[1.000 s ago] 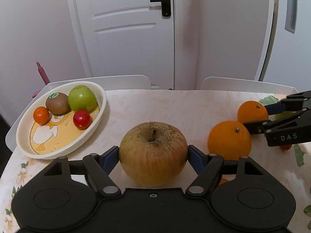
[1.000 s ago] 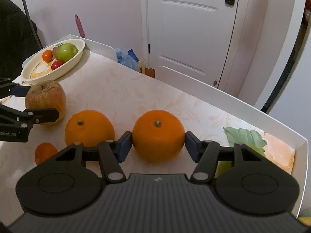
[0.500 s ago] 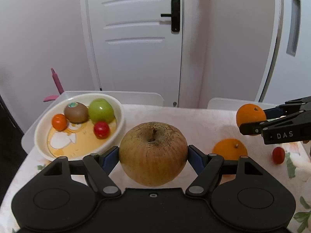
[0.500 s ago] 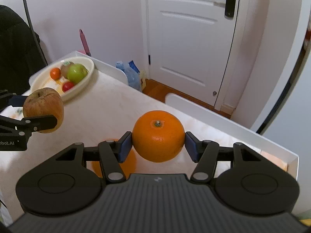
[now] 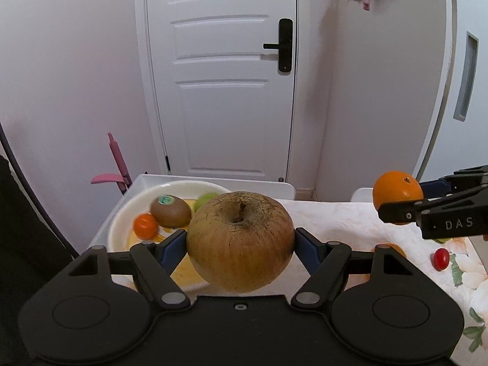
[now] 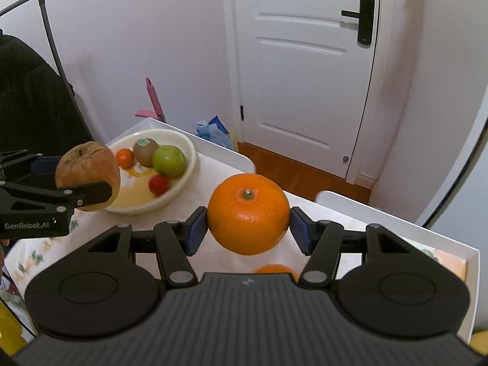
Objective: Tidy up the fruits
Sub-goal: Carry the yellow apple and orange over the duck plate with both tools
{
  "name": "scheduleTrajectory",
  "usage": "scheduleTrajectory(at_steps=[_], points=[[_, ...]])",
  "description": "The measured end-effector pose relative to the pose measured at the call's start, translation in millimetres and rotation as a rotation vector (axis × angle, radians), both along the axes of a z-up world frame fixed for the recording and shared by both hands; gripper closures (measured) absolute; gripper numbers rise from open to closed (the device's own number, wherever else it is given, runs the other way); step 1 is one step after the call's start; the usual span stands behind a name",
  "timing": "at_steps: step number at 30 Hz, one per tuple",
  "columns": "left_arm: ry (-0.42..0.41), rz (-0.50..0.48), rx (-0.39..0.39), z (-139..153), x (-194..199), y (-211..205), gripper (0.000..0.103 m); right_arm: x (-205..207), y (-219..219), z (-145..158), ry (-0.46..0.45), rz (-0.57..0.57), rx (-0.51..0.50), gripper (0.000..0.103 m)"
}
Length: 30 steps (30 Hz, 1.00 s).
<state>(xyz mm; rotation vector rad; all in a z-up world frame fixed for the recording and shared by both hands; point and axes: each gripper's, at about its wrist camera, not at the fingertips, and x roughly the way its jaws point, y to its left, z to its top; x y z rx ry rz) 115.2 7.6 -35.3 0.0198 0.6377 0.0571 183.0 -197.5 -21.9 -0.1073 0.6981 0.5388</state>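
Left wrist: apple (image 5: 240, 241) clamped squarely between the jaws.

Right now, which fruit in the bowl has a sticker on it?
The brown kiwi, at the back of the bowl; the green apple beside it has none.

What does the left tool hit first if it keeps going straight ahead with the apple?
Probably the white bowl: the left tool, shut on the apple, points at its fruit, kiwi nearest. Height is unclear; it may pass above.
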Motion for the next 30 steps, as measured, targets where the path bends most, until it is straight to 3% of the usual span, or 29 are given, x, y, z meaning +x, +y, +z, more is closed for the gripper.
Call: scheduleTrajectory(at_steps=[12,30], points=[[0.004,-0.082,0.031,4,16,70,0.024,-13,71,9,0.009,-0.055,0.017,0.03],[0.091,-0.228,0.074,-52,55,130,0.024,1,144,-19,0.074,-0.137,0.002,0.03]])
